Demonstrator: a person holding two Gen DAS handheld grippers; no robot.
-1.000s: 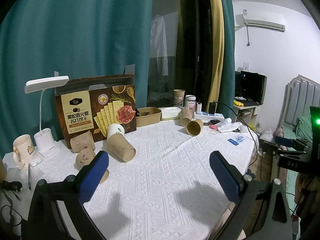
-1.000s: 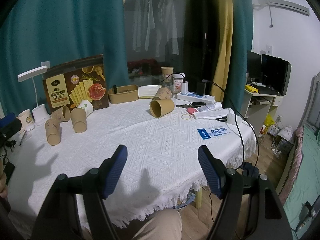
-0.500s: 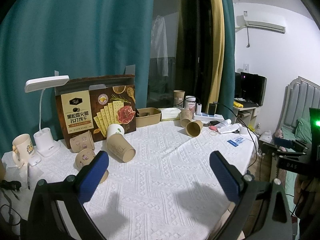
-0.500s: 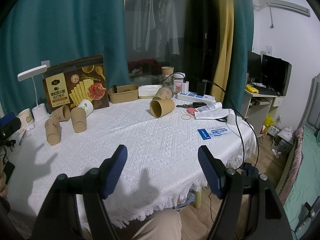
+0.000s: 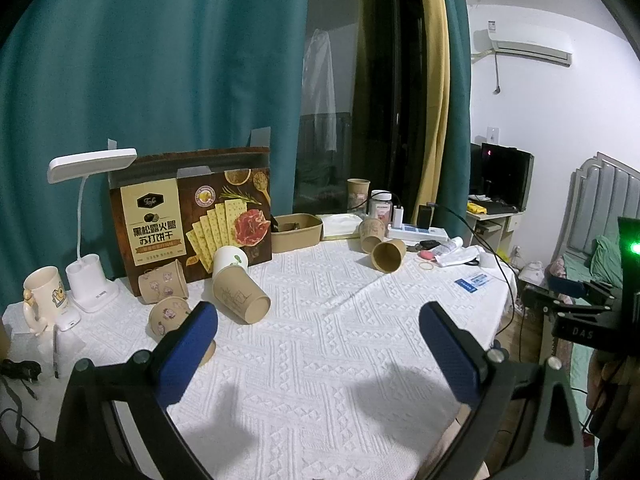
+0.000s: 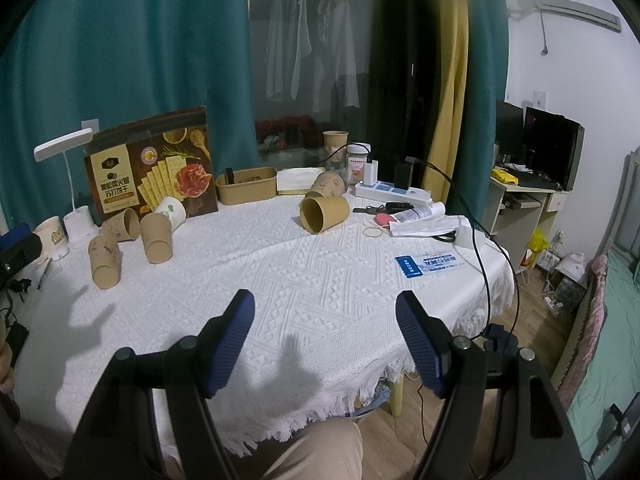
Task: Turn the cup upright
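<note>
Several brown paper cups sit on the white tablecloth. One cup lies on its side just beyond my left gripper, which is open and empty; a printed cup stands mouth down beside its left finger. In the right wrist view a plain cup lies on its side at the far middle, and two cups stand mouth down at the left. My right gripper is open and empty above the near part of the table.
A cracker box, a white desk lamp and a mug stand at the back left. A brown tray, power strip, cable, papers and a blue card lie at the right. The table edge is near.
</note>
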